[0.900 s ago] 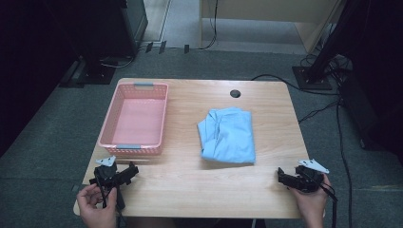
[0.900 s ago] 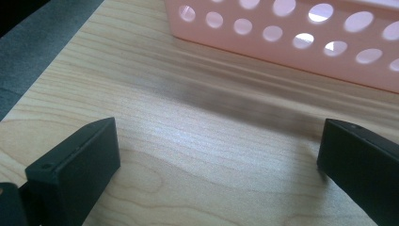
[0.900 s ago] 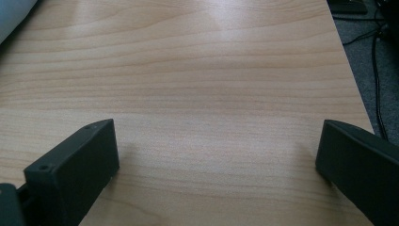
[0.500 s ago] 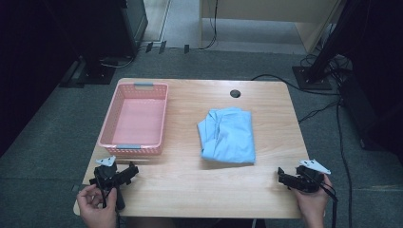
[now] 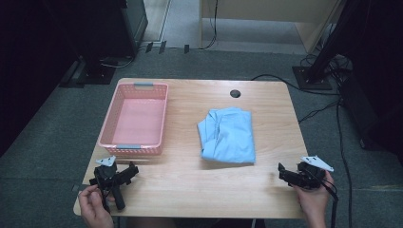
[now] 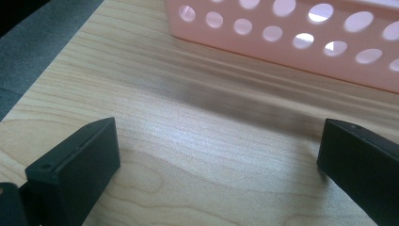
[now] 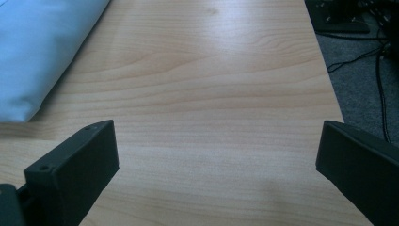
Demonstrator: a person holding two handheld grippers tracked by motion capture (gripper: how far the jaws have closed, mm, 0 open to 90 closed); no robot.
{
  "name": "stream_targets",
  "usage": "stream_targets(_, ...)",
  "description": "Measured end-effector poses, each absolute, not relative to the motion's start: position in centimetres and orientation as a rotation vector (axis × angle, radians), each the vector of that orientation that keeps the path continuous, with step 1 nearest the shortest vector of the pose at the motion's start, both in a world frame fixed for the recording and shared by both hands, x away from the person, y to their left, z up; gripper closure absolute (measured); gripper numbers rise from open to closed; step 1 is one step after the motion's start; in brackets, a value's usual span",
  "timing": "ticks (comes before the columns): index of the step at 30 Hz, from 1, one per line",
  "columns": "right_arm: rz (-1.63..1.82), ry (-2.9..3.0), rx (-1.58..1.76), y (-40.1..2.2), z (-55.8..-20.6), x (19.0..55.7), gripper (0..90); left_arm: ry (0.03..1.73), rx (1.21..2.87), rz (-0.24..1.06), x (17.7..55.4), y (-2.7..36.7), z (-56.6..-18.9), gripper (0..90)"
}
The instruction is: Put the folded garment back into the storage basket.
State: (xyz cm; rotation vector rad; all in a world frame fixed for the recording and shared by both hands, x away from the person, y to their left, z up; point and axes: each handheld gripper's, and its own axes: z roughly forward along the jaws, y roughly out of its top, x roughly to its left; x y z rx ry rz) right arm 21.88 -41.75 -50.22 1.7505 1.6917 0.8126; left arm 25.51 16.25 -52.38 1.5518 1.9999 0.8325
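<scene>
Jaws of both the left gripper and right gripper stand spread, empty. Likely step: pinch the folded light-blue cloth garment at opposite edges, lifting evenly toward the pink perforated plastic basket.

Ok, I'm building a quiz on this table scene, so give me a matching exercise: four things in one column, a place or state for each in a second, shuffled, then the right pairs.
Things:
1. pink basket
2. blue cloth
3. left gripper
4. round hole

Places or states:
A. folded, lying at the middle of the table
B. at the table's far edge
C. empty, on the table's left side
D. jaws open over bare wood, just short of the basket's near wall

Pairs: 1-C, 2-A, 3-D, 4-B
</scene>
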Motion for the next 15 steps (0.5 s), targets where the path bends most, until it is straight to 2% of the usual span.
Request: stream_targets(15,0.839,1.733,1.715,-40.4,-48.2,23.1,0.0,2.001,1.550,0.832,25.5,16.2,-52.4,0.0)
